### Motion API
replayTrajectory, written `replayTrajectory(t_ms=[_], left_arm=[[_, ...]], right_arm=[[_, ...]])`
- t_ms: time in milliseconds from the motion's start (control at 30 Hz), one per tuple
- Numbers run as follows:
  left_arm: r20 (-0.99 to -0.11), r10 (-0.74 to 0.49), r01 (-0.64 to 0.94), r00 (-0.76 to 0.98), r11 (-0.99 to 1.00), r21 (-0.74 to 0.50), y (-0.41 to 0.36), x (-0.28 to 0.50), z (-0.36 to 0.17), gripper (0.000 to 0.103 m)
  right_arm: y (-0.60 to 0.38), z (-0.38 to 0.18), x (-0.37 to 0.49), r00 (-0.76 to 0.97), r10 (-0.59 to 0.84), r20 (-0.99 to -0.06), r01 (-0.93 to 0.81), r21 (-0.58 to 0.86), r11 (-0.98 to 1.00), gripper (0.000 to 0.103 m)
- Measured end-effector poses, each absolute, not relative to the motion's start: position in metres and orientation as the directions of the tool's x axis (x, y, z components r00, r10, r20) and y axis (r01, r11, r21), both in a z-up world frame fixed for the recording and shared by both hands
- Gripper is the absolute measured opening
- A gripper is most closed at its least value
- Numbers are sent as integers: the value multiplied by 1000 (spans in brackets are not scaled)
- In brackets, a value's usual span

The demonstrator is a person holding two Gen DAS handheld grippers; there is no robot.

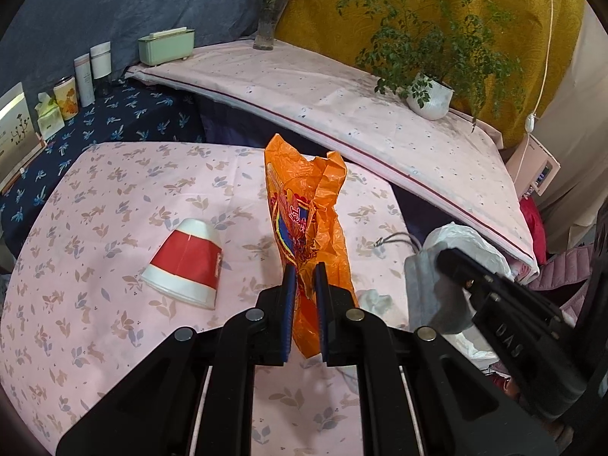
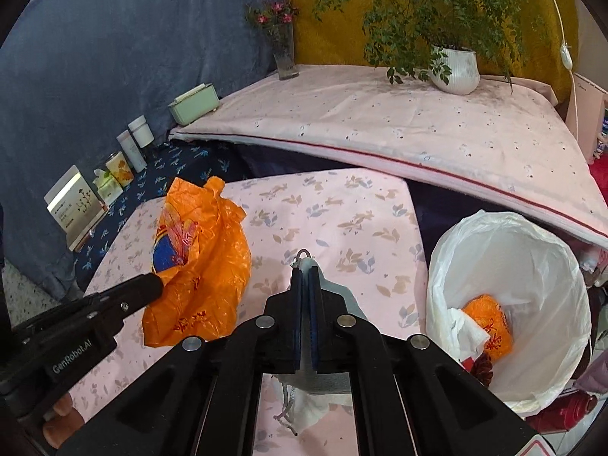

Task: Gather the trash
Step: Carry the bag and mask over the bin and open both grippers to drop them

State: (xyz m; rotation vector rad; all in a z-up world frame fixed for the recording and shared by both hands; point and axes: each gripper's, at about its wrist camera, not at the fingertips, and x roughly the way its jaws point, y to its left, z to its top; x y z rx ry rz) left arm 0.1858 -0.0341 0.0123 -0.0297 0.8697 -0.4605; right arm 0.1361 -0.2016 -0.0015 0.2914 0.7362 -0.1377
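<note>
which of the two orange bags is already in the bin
The small crumpled orange bag at the bottom of the white-lined bin. The bigger orange bag is outside it, over the table, clamped in the left gripper.

On the tabletop [image 1: 114, 304], the paper cup [image 1: 184, 264] lies on its side at centre left of the left wrist frame, left of the plastic bag [image 1: 304, 209]. In the right wrist frame, the lined bin [image 2: 509, 304] stands at lower right, beside the tabletop's edge, with a crumpled wrapper [image 2: 488, 323] in it.

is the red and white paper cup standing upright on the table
No, the red and white paper cup lies tipped on its side on the floral tablecloth, left of the orange plastic bag.
</note>
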Motion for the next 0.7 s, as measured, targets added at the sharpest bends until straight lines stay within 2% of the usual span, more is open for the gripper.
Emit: replayTrajectory(t_ms=[700], left_arm=[[-725,-497,574,477,801,-173,-161,146,28,10]], right_arm=[[-318,27,80,747,-175,-642,396,217,892,4]])
